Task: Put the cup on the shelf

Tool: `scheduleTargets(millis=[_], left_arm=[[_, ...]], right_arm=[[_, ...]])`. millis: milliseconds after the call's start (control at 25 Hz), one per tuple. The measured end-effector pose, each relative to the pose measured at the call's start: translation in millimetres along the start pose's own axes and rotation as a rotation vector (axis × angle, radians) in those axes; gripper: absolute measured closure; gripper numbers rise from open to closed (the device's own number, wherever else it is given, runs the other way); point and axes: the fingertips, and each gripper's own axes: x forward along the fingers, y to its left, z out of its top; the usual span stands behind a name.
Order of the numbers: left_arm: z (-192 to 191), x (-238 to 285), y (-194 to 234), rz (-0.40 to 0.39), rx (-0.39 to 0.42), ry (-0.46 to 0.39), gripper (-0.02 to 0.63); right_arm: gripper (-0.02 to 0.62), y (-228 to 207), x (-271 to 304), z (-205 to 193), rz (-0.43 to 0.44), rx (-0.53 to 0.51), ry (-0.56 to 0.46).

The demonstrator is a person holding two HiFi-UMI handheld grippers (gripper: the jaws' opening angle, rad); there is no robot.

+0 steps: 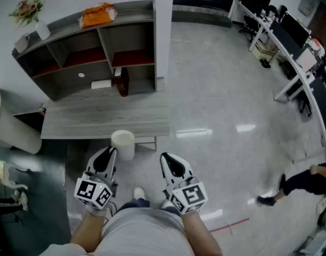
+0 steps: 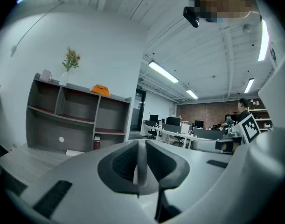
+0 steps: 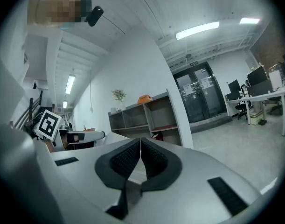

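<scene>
The white cup [image 1: 122, 143] stands at the table [image 1: 88, 122] edge, just ahead of my left gripper [image 1: 107, 154], whose jaws are barely apart and empty. My right gripper [image 1: 168, 161] is closed on nothing.

Head view hangs over the person, looking steeply down on the table [image 1: 104, 122] and shelf unit [image 1: 93, 47], well off. Both gripper views sit low, angled up along their jaws, ceiling overhead. All three catch that same shelf unit.
</scene>
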Motion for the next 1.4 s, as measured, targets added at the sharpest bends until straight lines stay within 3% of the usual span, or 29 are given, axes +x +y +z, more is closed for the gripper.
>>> scheduleTargets(millis=[720,1040,1400], left_arm=[[19,21,111,-0.150,-0.013,-0.008,0.549],[13,44,127,-0.141,-0.017,0.001,0.549],[19,108,134,-0.020,-0.025,-0.020,0.549]], right_arm=[[0.572,36,100,9,-0.104,-0.078,-0.008],[0.572,11,128,1,-0.095,-0.037,-0.007],[0.572,-55,187,11,0.047,-0.017,0.002]])
